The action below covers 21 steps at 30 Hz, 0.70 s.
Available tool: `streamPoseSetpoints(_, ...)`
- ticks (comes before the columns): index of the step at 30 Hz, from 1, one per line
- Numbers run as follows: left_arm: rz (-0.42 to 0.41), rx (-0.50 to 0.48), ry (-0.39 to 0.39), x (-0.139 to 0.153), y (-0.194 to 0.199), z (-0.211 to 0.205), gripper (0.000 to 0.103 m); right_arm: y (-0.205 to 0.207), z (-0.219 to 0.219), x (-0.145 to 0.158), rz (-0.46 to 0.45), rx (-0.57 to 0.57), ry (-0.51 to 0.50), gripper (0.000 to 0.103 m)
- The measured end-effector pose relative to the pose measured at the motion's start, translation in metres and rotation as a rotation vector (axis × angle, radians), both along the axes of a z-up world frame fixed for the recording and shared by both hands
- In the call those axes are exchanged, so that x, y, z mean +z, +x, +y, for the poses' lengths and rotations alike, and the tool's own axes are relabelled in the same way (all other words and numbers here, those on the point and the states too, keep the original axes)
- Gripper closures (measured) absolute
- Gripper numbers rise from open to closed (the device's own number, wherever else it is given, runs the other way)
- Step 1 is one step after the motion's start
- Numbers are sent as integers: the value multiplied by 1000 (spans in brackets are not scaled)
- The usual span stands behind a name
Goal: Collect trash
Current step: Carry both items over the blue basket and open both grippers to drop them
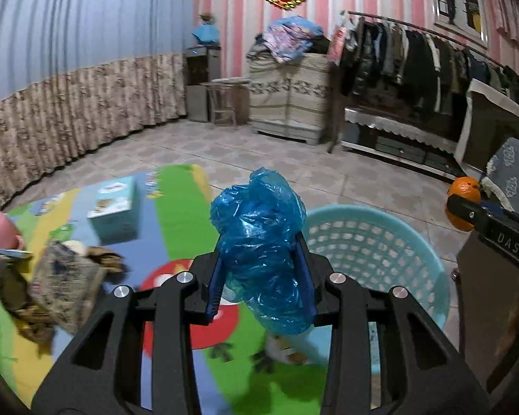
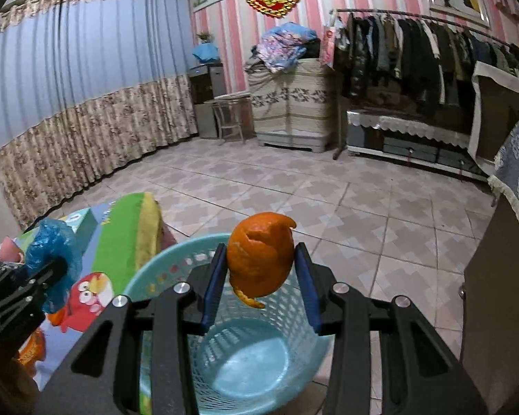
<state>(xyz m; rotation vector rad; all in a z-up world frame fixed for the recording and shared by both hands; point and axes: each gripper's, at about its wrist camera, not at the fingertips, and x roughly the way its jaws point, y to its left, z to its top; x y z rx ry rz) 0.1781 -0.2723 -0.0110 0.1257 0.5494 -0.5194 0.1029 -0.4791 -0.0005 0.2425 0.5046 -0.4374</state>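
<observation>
My left gripper (image 1: 261, 269) is shut on a crumpled blue plastic bag (image 1: 259, 242), held above the colourful mat beside the light blue mesh basket (image 1: 380, 242). My right gripper (image 2: 261, 276) is shut on an orange peel (image 2: 261, 256), held right above the open basket (image 2: 245, 356), which looks empty inside. The right gripper and peel (image 1: 462, 204) show at the right of the left wrist view. The left gripper with the bag (image 2: 52, 259) shows at the left of the right wrist view.
A cartoon play mat (image 1: 180, 214) carries a light blue box (image 1: 114, 207), a crumpled brownish pile (image 1: 58, 283) and a pink cup (image 1: 1, 230). A dark cabinet (image 2: 498, 311) stands right of the basket. Tiled floor, curtains, a clothes rack and a wardrobe lie beyond.
</observation>
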Motion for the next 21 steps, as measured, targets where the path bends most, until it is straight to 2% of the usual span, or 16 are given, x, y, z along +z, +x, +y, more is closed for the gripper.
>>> streamPoseSetpoints(4, 40, -45, -15, -9, 4, -24, 67, 2, -7, -4, 7, -9, 3, 63)
streamPoseSetpoints(17, 41, -75, 37, -27, 18, -68, 66, 12, -8, -20, 43, -18, 42, 63)
streamPoseSetpoints(20, 42, -73, 46, -29, 21, -70, 58, 19, -10, -23, 57, -11, 46, 63)
streamPoseSetpoints(21, 45, -68, 49, -30, 22, -70, 52, 21, -10, -24, 62, -8, 47, 63)
